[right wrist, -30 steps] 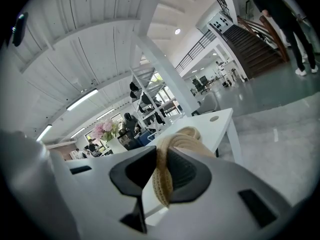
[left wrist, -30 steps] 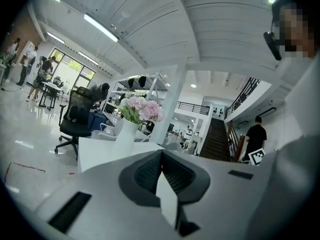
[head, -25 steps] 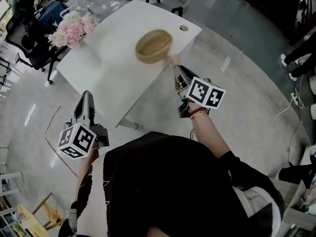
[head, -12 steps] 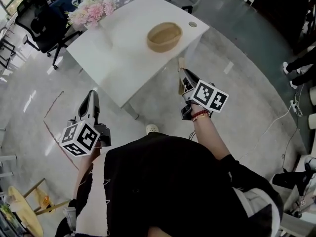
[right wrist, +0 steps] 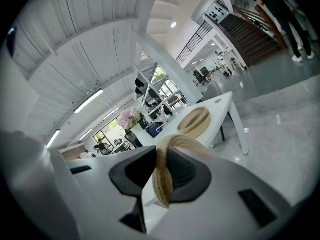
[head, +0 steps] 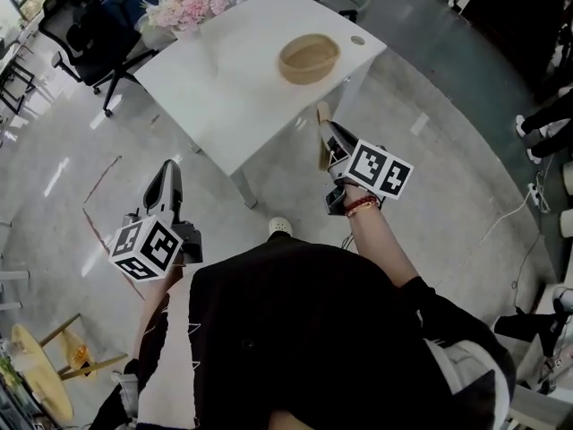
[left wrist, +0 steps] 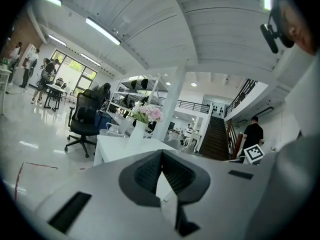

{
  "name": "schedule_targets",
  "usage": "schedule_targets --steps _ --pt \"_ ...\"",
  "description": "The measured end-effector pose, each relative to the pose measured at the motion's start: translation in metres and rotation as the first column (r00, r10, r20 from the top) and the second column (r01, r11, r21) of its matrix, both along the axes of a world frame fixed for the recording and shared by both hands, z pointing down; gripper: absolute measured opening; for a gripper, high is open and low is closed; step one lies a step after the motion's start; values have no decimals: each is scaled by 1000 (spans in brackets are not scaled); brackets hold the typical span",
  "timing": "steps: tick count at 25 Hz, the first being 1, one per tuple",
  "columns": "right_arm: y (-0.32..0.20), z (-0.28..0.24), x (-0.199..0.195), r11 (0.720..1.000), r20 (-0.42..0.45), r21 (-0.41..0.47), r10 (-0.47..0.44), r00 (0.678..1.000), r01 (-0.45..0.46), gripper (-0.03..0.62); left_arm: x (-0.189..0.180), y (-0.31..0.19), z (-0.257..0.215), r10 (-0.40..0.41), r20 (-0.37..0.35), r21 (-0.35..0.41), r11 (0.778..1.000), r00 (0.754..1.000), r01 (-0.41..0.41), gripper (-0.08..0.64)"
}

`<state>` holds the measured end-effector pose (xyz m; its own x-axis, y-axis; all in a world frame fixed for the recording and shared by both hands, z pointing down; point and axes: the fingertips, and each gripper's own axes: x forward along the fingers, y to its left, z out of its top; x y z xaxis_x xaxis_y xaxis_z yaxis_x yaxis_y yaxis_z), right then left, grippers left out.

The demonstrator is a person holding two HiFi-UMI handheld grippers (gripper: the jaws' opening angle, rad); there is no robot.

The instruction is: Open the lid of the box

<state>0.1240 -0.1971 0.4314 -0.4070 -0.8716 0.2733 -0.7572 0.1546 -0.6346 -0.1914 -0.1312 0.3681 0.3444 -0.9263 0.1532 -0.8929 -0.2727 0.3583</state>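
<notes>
The box (head: 309, 58) is a round woven basket, open on top, standing on the white table (head: 224, 88); it also shows far ahead in the right gripper view (right wrist: 195, 120). My right gripper (head: 325, 131) hangs over the floor short of the table's corner, shut on the woven tan lid (head: 321, 141). The lid (right wrist: 165, 179) stands on edge between the dark pads of that gripper (right wrist: 160, 151). My left gripper (head: 167, 174) is off to the left over the floor, well away from the table. Its jaws (left wrist: 161, 154) are shut with nothing in them.
A vase of pink flowers (head: 183, 7) stands at the table's far left end. A black office chair (head: 89, 34) sits behind it. A wooden stool (head: 40, 383) is at the lower left, and people's legs (head: 546, 115) and cables are at the right edge.
The table with the box has drifted up and right in the head view, farther from both grippers. The right gripper keeps its hold on the lid; the left stays shut.
</notes>
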Motion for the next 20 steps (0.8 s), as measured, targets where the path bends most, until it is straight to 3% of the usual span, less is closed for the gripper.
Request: schedule_targets --steps 20 --pt "67 -2 -110 972 4 -7 -233 972 233 78 -35 69 12 -66 -48 -7 998 997 66 11"
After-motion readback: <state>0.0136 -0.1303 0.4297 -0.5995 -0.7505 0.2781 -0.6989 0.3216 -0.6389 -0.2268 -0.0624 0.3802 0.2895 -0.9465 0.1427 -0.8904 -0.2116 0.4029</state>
